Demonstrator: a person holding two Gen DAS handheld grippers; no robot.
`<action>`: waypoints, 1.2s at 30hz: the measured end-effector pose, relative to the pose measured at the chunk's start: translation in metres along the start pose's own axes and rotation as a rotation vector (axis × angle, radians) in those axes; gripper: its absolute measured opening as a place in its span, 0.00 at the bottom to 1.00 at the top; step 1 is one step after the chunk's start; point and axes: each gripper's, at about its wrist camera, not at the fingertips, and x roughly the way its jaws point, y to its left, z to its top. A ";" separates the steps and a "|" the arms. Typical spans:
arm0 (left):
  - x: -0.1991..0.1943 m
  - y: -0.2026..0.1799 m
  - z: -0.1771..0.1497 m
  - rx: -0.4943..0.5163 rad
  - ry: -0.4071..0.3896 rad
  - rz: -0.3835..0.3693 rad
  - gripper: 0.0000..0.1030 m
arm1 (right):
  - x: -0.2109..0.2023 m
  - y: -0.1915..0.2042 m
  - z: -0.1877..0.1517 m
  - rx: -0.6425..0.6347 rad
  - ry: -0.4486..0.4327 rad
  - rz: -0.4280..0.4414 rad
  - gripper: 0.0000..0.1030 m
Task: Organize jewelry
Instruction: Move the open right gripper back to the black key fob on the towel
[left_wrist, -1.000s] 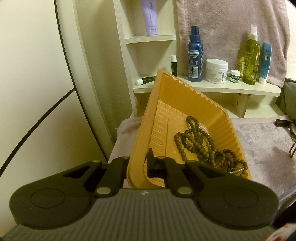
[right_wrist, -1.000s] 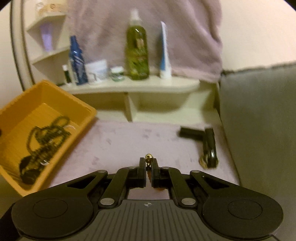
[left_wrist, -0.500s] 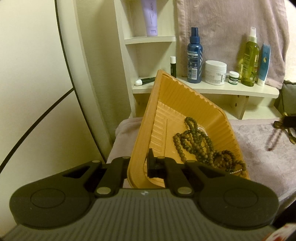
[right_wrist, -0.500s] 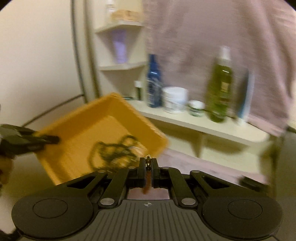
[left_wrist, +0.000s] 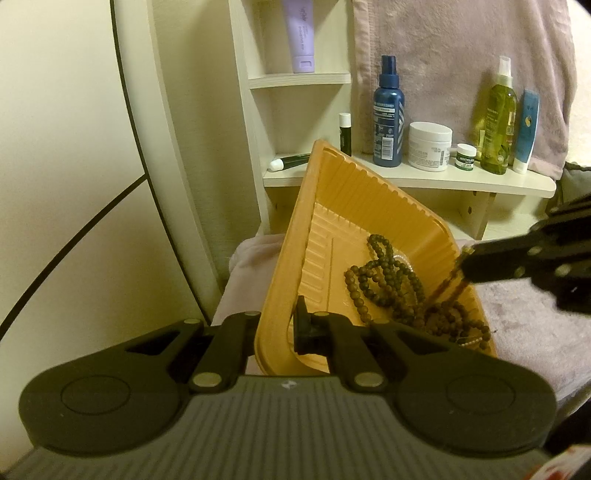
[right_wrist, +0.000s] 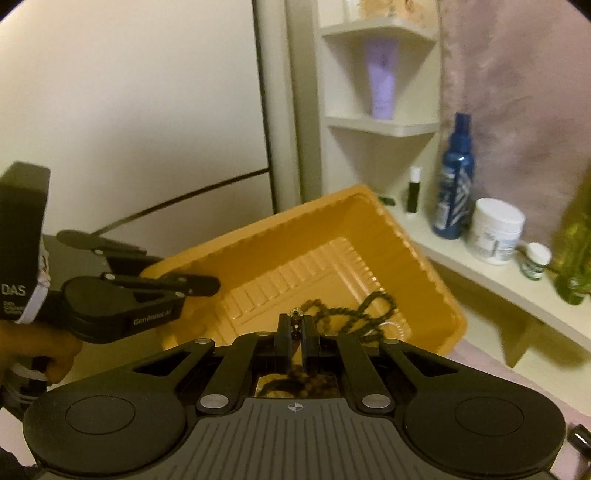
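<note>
My left gripper (left_wrist: 277, 325) is shut on the near rim of an orange plastic tray (left_wrist: 325, 221) and holds it tilted above the purple cloth. Dark wooden bead strands (left_wrist: 391, 277) lie in the tray. My right gripper (right_wrist: 294, 328) is shut on a small brown bead bracelet with a gold clasp (right_wrist: 295, 317). It shows in the left wrist view (left_wrist: 467, 266) over the tray's right rim, with the bracelet (left_wrist: 448, 286) hanging down into the tray. The tray (right_wrist: 295, 236) and left gripper (right_wrist: 199, 286) show in the right wrist view.
A cream shelf (left_wrist: 461, 181) behind the tray holds a blue spray bottle (left_wrist: 388, 114), a white jar (left_wrist: 430, 146), a green bottle (left_wrist: 496, 122) and a blue tube (left_wrist: 526, 133). A purple tube (left_wrist: 301, 37) stands on a higher shelf. A pink towel (left_wrist: 443, 55) hangs behind.
My right gripper swung left with the bracelet, from above the purple cloth to over the tray. The left gripper and tray stayed nearly still.
</note>
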 end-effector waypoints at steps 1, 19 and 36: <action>0.000 0.000 0.000 -0.001 0.000 -0.001 0.05 | 0.005 0.002 0.000 0.002 0.011 0.005 0.05; 0.001 0.002 -0.001 -0.009 0.002 0.001 0.05 | -0.006 -0.027 -0.024 0.128 -0.006 -0.097 0.40; 0.001 0.001 0.000 -0.005 0.001 0.005 0.05 | -0.078 -0.092 -0.115 0.449 0.027 -0.418 0.40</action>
